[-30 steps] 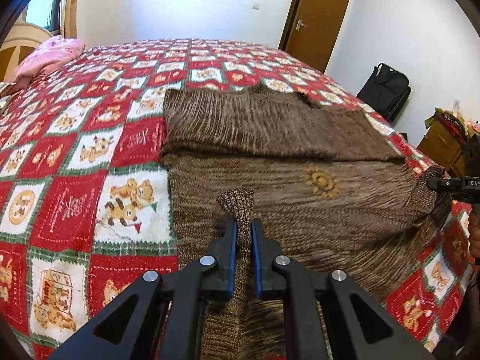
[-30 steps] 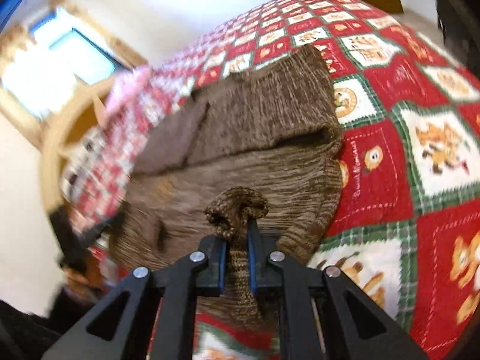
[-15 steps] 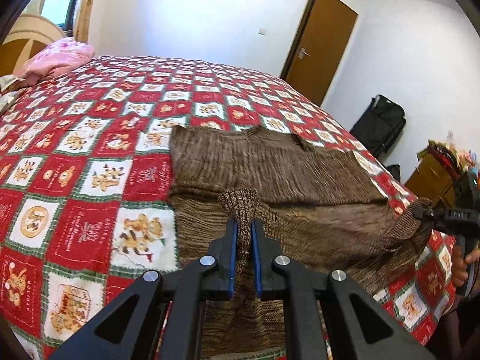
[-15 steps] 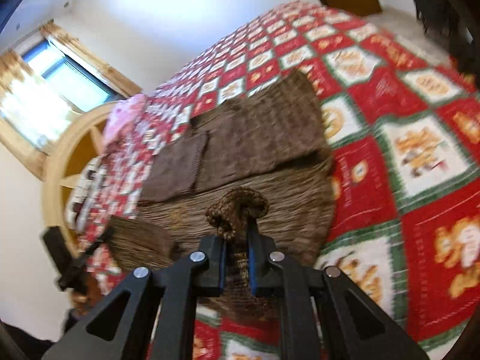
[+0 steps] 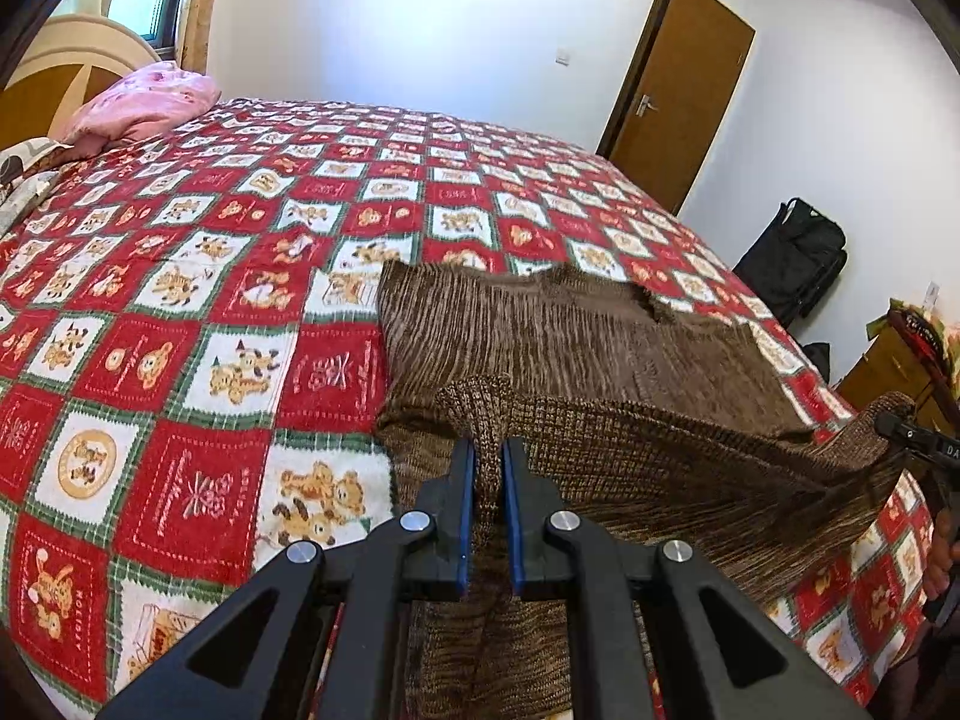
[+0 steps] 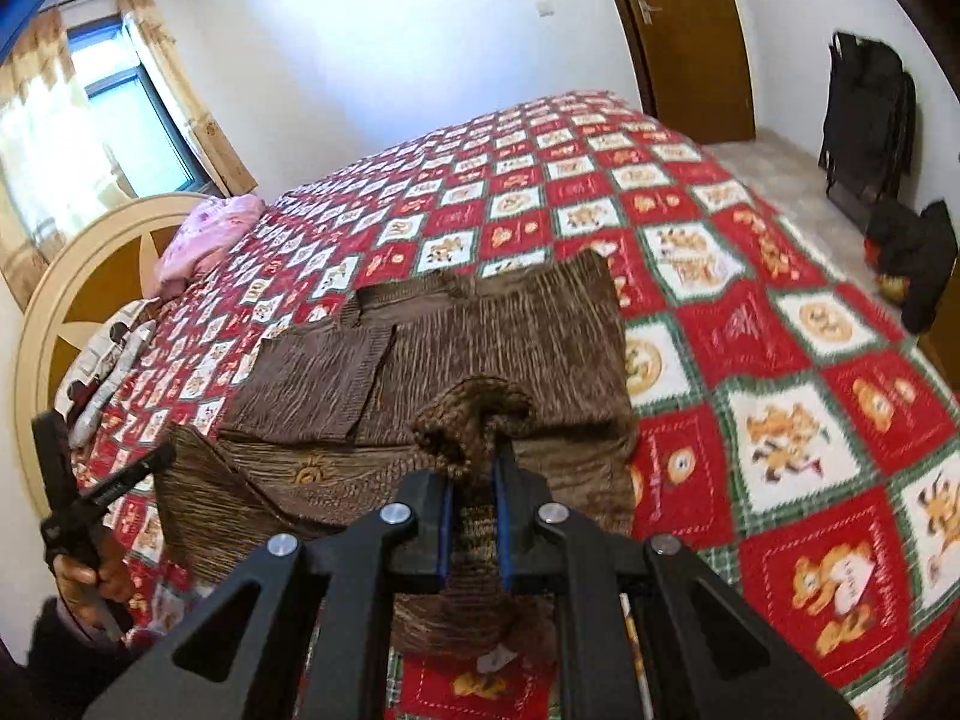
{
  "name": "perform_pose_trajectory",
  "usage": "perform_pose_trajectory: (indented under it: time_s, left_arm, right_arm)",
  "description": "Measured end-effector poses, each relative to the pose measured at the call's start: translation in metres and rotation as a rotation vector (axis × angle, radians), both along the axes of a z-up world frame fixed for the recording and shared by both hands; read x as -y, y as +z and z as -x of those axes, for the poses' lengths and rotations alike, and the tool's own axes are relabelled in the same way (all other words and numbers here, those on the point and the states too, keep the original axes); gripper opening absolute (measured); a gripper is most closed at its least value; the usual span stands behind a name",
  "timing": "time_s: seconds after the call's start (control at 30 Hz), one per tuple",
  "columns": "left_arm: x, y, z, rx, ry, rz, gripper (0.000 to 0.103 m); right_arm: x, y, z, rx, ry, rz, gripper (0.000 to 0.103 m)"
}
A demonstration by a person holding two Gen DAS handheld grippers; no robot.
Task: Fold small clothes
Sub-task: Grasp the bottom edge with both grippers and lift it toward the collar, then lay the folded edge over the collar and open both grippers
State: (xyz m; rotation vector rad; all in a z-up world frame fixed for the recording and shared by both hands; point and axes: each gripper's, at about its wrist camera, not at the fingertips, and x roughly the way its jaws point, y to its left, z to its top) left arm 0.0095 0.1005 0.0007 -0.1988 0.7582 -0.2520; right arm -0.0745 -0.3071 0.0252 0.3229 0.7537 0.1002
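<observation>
At six o'clock in the left wrist view, the left gripper [image 5: 488, 462] pinches the near hem of the brown knitted sweater [image 5: 570, 330], its blue pads nearly closed on the bunched knit; the right gripper [image 6: 474, 468] clamps the hem's other corner the same way. Between them the hem is raised off the red checked bedspread [image 5: 180, 300], the sweater's far part lying flat toward twelve o'clock. Beyond, a pink pillow [image 5: 141, 102] sits at ten o'clock.
</observation>
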Motion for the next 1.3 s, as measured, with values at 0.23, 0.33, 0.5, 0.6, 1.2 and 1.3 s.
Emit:
perform_pose_trajectory:
  time_s: [0.23,0.33,0.5,0.6,1.2,1.3]
  left_arm:
    - [-0.008,0.021,-0.011,0.048,0.025,0.019,0.009]
    - [-0.007,0.023,-0.02,0.055,0.039,0.024,0.009]
    - [-0.005,0.022,-0.043,0.045,0.052,0.023,0.009]
    - [-0.005,0.027,-0.062,0.048,0.065,0.029,0.009]
    - [0.005,-0.03,-0.19,-0.108,0.179,0.004,0.009]
    - [0.008,-0.038,-0.196,-0.121,0.178,-0.006,0.009]
  right_arm:
    - [-0.001,0.019,-0.01,0.032,0.009,0.027,0.014]
    - [-0.003,0.02,-0.016,0.036,-0.001,0.048,0.014]
    - [0.001,0.017,-0.035,0.021,-0.009,0.041,0.014]
    - [0.006,0.02,-0.054,0.014,-0.006,0.047,0.014]
    - [0.052,-0.047,-0.194,-0.156,-0.053,-0.104,0.014]
    - [0.053,-0.053,-0.199,-0.164,-0.051,-0.078,0.014]
